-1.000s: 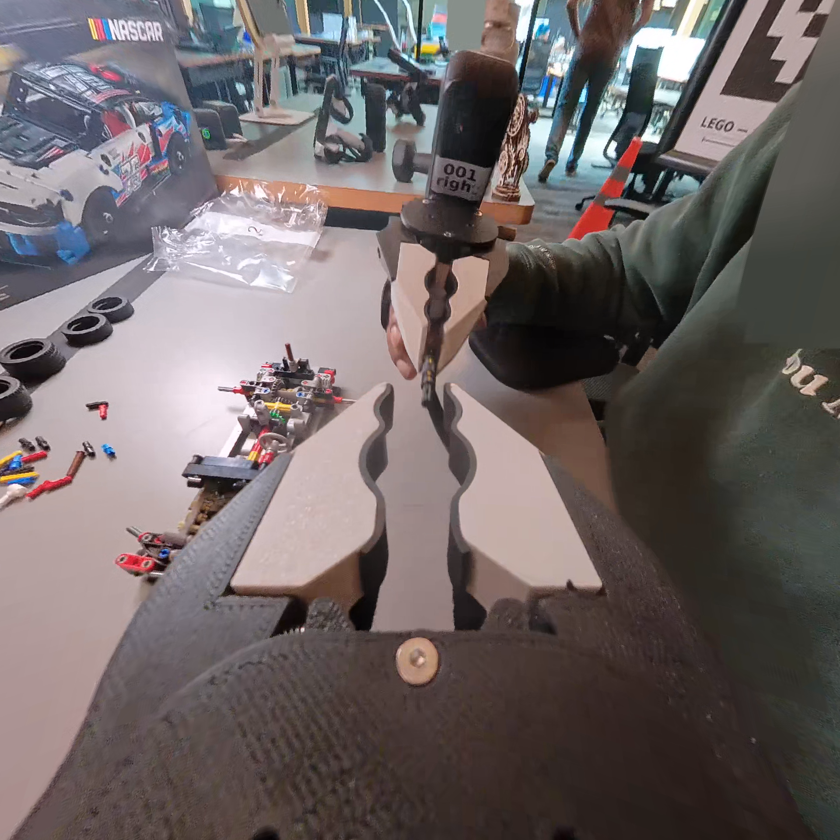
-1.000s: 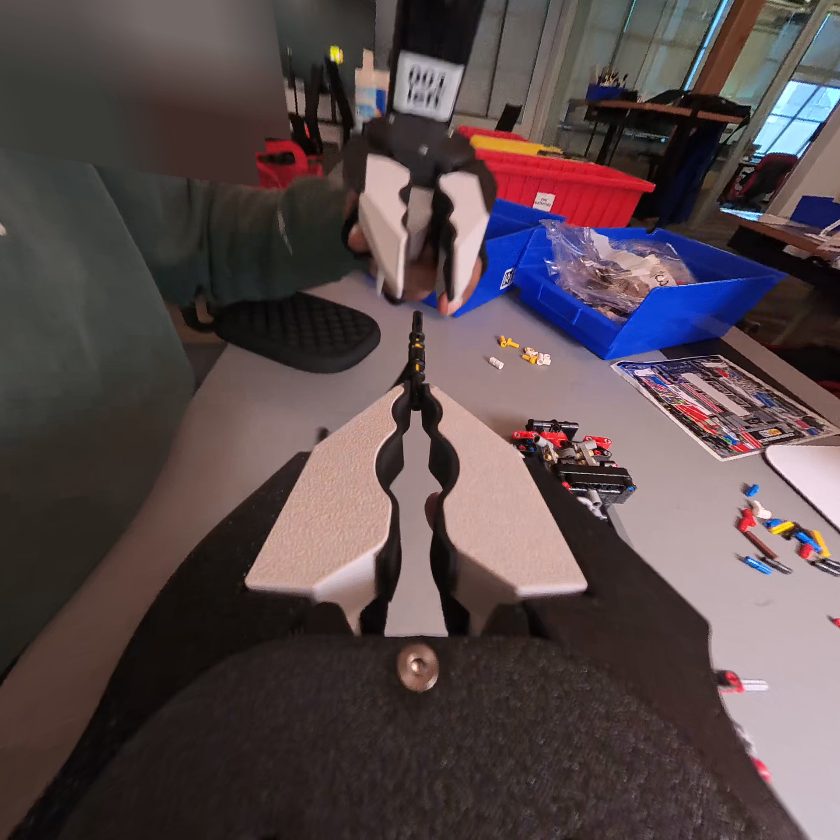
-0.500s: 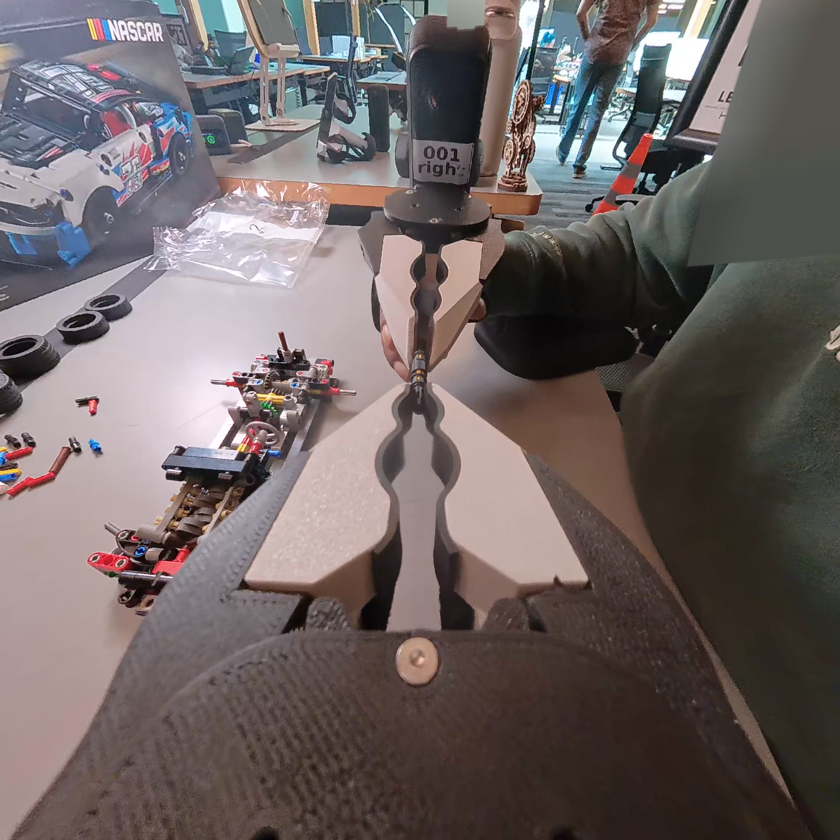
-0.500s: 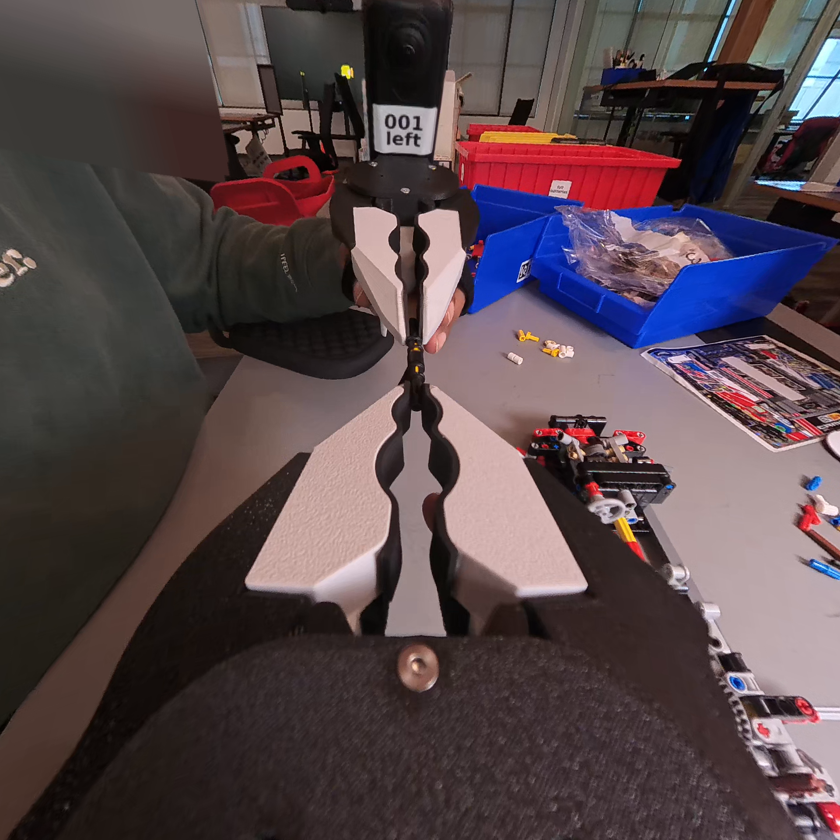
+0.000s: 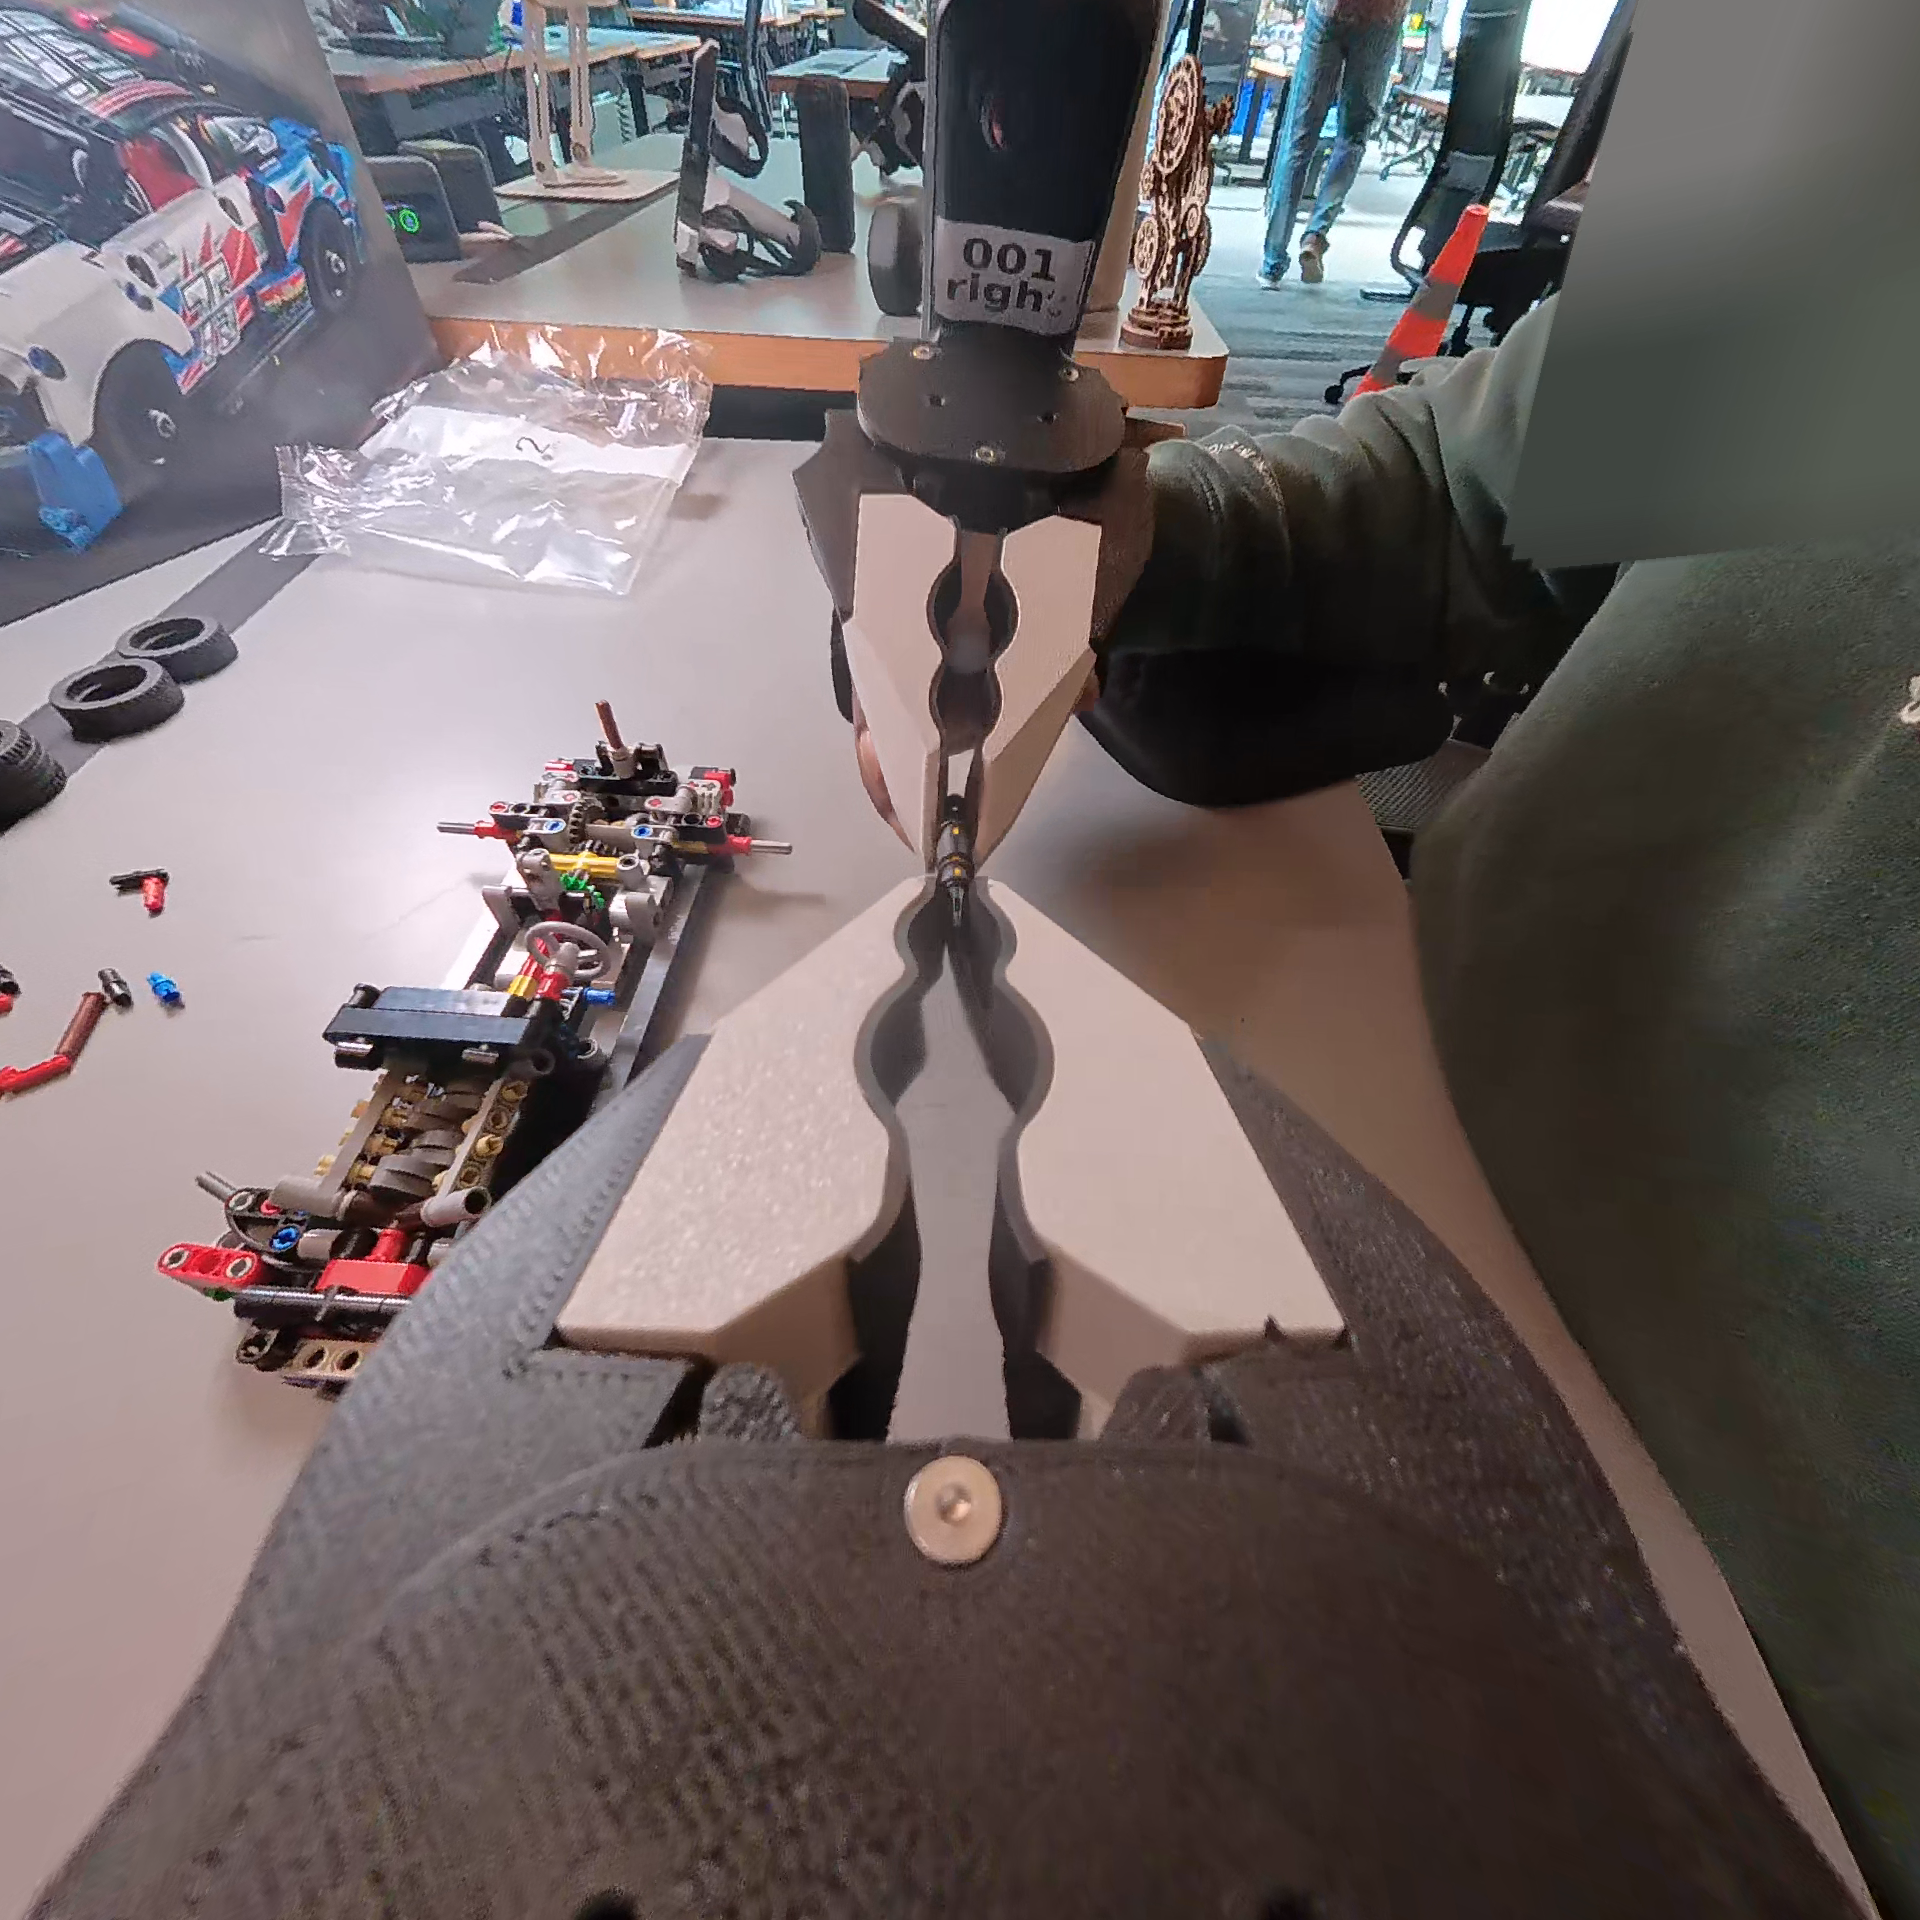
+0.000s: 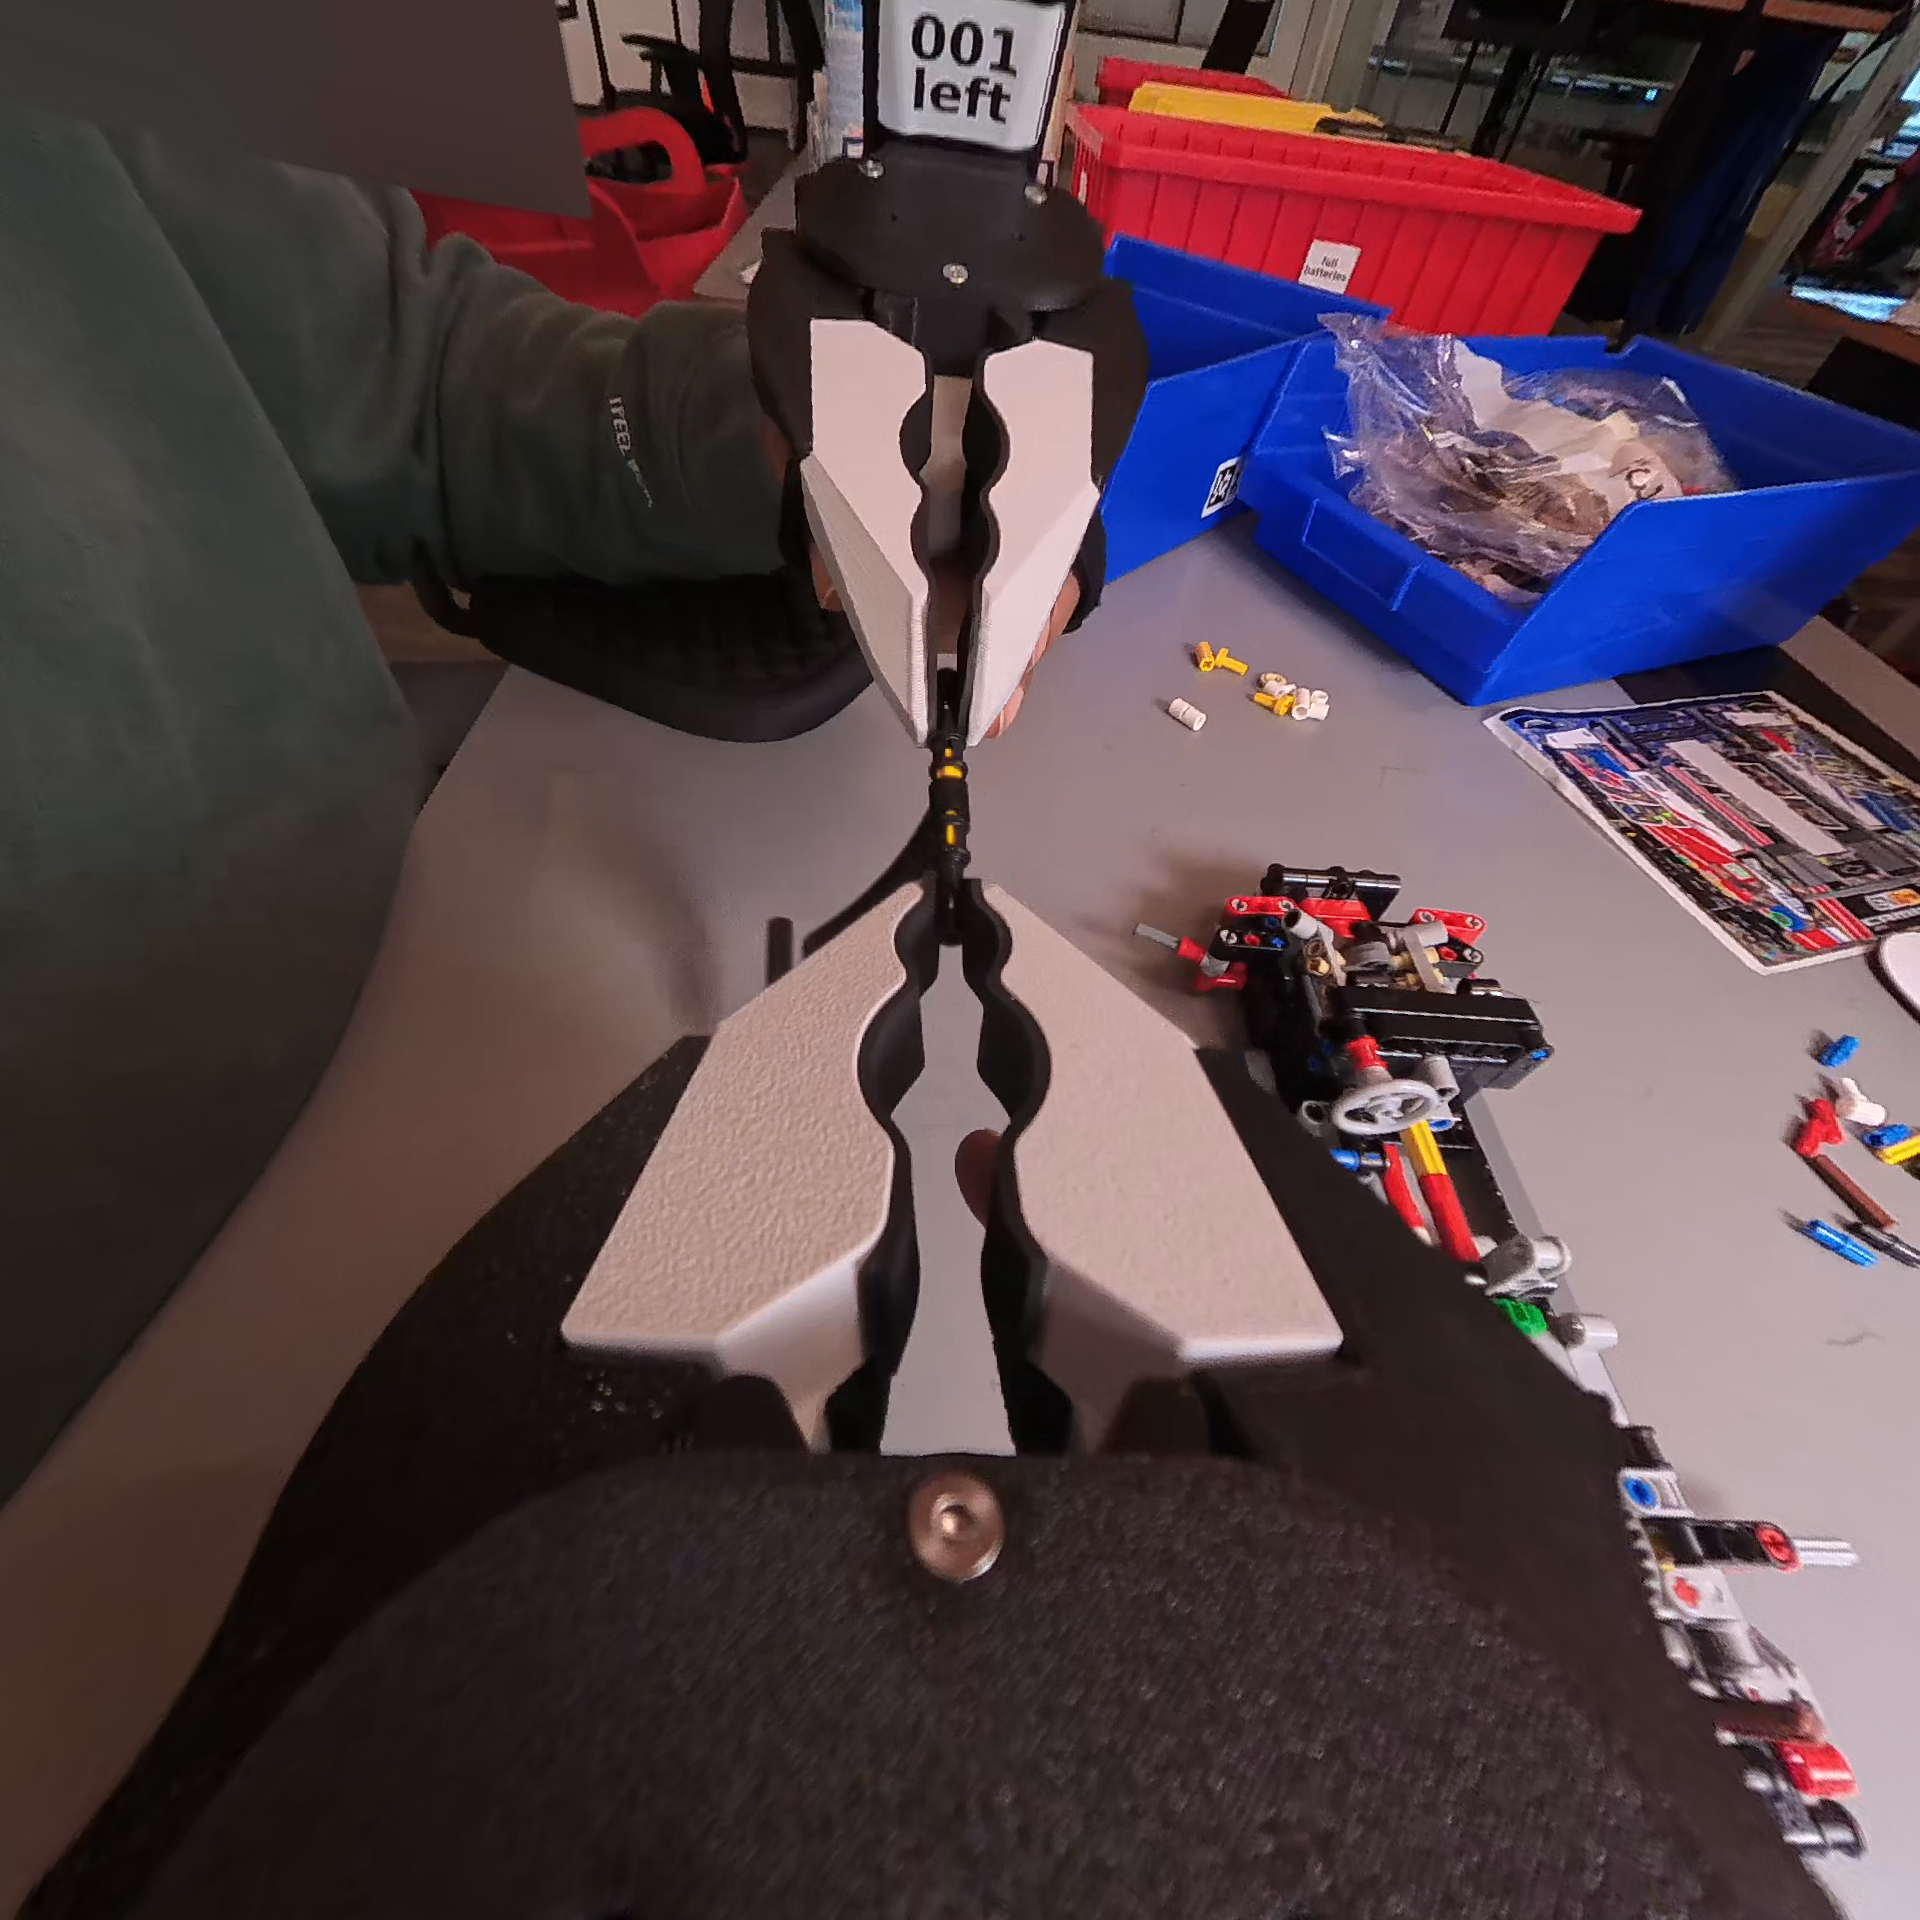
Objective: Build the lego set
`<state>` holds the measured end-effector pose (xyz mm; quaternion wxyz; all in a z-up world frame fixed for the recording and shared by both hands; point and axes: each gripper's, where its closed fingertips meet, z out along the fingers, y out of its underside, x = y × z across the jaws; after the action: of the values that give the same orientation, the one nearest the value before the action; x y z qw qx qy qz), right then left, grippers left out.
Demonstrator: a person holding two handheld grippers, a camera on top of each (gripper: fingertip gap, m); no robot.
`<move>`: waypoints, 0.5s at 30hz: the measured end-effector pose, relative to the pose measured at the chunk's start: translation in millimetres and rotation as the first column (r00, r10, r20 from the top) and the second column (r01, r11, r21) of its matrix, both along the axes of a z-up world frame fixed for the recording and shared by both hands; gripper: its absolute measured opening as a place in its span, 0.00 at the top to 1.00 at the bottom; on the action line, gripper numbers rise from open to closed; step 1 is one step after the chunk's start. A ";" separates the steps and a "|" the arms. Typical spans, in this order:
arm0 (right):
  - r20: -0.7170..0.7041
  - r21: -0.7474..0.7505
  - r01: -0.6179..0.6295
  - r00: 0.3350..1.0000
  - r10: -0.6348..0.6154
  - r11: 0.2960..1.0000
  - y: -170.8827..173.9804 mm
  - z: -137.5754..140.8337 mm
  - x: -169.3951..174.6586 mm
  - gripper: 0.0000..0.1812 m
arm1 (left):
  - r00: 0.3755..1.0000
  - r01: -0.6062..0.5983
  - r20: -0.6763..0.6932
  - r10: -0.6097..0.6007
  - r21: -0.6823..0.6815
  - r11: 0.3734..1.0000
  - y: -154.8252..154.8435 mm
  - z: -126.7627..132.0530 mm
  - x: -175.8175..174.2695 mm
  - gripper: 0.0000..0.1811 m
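Grey table [image 5: 395,727] carried long lego chassis [image 5: 488,1049], lying left of grippers, untouched. Blue bin [image 6: 1621,561] sat at far edge. Left gripper [image 5: 951,909] and right gripper [image 6: 948,904] met tip to tip above table, each pinched tight on opposite end of thin black-and-yellow axle piece [image 6: 948,790], held between them in air.

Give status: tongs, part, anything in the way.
Left tongs and right tongs both shut on one thin black-and-yellow rod, tip to tip above the table. Car frame flat off to the side. Nothing between them.
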<state>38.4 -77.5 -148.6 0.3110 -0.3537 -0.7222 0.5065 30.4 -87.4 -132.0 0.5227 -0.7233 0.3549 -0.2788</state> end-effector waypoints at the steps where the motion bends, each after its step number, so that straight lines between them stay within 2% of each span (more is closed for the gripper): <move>1: 0.010 0.008 0.000 1.000 0.000 1.000 -0.1 -3.1 -0.5 1.00 | 1.000 0.000 -0.018 0.000 -0.005 1.000 -0.2 -2.4 -0.3 0.99; 7: 0.021 -0.009 -0.005 1.000 0.005 1.000 -1.3 -6.0 -1.8 1.00 | 0.999 0.000 -0.040 -0.001 -0.012 1.000 -0.6 -7.0 -0.1 0.99; 11: 0.048 0.061 0.013 0.999 -0.016 0.998 1.0 -13.6 -3.7 1.00 | 0.996 -0.012 -0.092 0.011 -0.008 1.000 2.1 -12.5 -0.5 0.99; 15: 0.044 0.043 0.009 0.999 -0.011 0.999 0.6 -12.6 -2.8 1.00 | 0.998 -0.005 -0.069 0.005 -0.009 1.000 2.1 -12.4 0.1 0.99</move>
<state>35.7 -76.9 -161.2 0.3049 -0.3618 -0.7379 0.4813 30.5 -85.3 -144.4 0.5074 -0.7358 0.3695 -0.2542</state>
